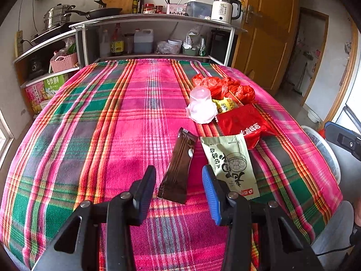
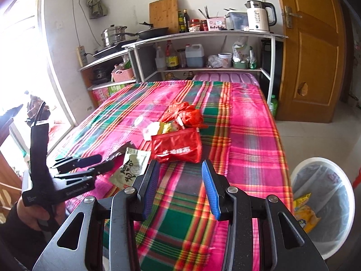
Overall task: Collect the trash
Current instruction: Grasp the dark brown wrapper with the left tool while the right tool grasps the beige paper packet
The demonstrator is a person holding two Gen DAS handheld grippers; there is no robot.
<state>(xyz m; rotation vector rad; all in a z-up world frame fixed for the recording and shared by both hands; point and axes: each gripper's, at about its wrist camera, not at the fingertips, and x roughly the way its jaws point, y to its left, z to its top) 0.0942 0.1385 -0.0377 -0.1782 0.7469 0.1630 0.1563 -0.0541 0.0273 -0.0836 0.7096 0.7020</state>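
Brown wrapper (image 1: 178,167) between wide left jaws, seemingly untouched; right jaws wide, empty.

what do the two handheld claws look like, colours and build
Both match. The left claw and right claw have black metal frames with triangular cut-outs and silver pivot bolts. Each finger carries a ribbed blue pad. In the right wrist view, the left tool shows a black pistol-style handle with small white lettering, gripped by a bare hand in a dark sleeve.
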